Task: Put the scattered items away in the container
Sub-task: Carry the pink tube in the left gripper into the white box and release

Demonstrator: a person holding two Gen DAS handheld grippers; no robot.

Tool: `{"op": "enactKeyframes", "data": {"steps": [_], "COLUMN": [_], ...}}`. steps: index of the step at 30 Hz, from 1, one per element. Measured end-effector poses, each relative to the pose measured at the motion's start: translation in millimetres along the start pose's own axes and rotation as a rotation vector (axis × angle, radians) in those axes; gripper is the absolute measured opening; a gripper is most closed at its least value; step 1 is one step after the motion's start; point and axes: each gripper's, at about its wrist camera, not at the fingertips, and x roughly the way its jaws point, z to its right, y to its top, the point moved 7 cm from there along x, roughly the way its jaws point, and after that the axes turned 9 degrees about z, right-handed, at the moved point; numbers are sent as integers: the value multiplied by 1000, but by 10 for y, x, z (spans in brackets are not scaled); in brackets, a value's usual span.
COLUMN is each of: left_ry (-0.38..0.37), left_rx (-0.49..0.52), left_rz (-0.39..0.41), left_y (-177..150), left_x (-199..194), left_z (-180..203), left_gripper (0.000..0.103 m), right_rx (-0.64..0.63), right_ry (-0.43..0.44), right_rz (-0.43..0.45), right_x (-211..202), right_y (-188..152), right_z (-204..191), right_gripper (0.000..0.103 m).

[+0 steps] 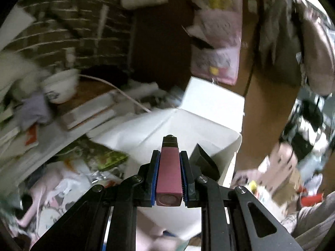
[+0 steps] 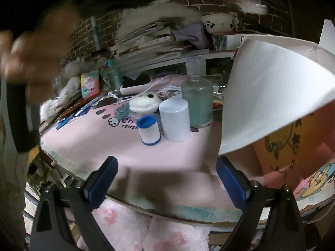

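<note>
Nearest in the left wrist view, the left hand-held gripper (image 1: 169, 175) is pinching a pink lipstick-like tube (image 1: 168, 173) lengthwise between its blue pads, its dark cap end pointing away. Just beyond the tube lies the white container (image 1: 188, 125), its flaps open, so the tube looks to be on its way in (the view is blurred, so whether it is over the opening yet cannot be told). The risk here is a release too soon: the tube could strike a flap or the rim and bounce off into the clutter at the left.

In the right wrist view, the right hand-held gripper (image 2: 167, 179) stands spread with nothing between its pads, near the front edge of the pink surface (image 2: 104, 146). Farther back stand a blue-capped white roll (image 2: 149, 130), a pale cylinder (image 2: 174, 121) and a clear bottle (image 2: 197, 100), close together; reaching for one could topple its neighbours. The container's white flap (image 2: 272, 87) leans in from the right and could be knocked
</note>
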Motion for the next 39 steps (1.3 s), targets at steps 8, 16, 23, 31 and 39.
{"op": "enactKeyframes", "data": {"steps": [8, 16, 23, 31, 39], "left_ry": [-37, -30, -21, -11, -34], "left_rx": [133, 181, 184, 160, 53], "left_rz": [-274, -428, -504, -544, -484], "left_y": [-37, -176, -318, -357, -211], "left_x": [679, 972, 1106, 1132, 988], "left_z": [375, 450, 412, 348, 280], "left_gripper": [13, 13, 13, 14, 67], "right_rx": [15, 44, 48, 61, 66], "right_ry": [21, 19, 23, 34, 35], "right_rz": [-2, 10, 7, 8, 8], "right_x": [20, -6, -8, -21, -29], "right_y": [-27, -28, -32, -22, -30], "right_z": [-13, 47, 64, 68, 74], "right_gripper": [94, 94, 94, 94, 94]}}
